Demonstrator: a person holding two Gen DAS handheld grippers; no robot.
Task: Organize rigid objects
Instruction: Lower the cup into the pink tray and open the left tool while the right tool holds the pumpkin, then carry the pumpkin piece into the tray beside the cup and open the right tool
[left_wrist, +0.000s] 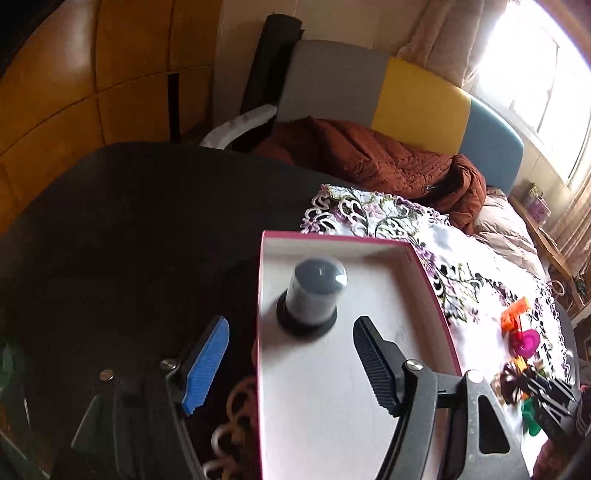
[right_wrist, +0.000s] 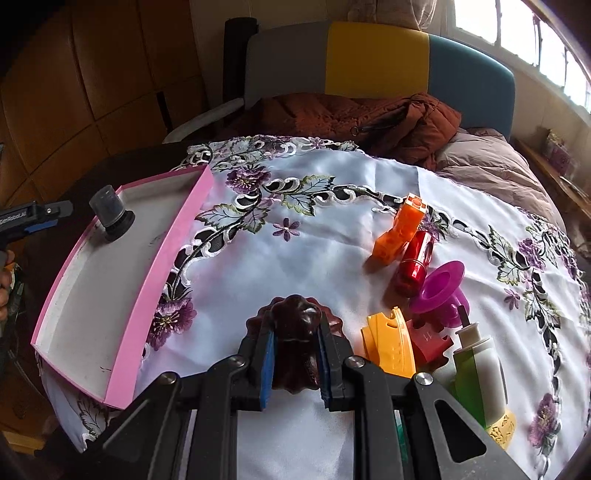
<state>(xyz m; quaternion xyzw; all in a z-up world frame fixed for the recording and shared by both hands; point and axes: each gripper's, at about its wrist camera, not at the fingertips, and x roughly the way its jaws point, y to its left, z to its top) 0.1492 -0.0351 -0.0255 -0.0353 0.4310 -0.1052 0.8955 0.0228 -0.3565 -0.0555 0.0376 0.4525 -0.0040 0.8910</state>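
Right wrist: right gripper (right_wrist: 295, 354) clamps brown figurine (right_wrist: 295, 332) for pink tray (right_wrist: 162, 254); left gripper (left_wrist: 291, 354) wide, clear of capped jar (left_wrist: 314, 295)

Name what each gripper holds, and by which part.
Right gripper: shut on the dark brown figurine, gripped across its sides. Left gripper: open, holding nothing.

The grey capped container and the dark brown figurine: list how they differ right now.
The grey capped container stands inside the pink tray; the dark brown figurine is outside it, over the floral cloth.
The container stands free, the left tool open short of it; the figurine is clamped in the right tool.
The container is smooth and cylindrical; the figurine is lumpy and glossy.
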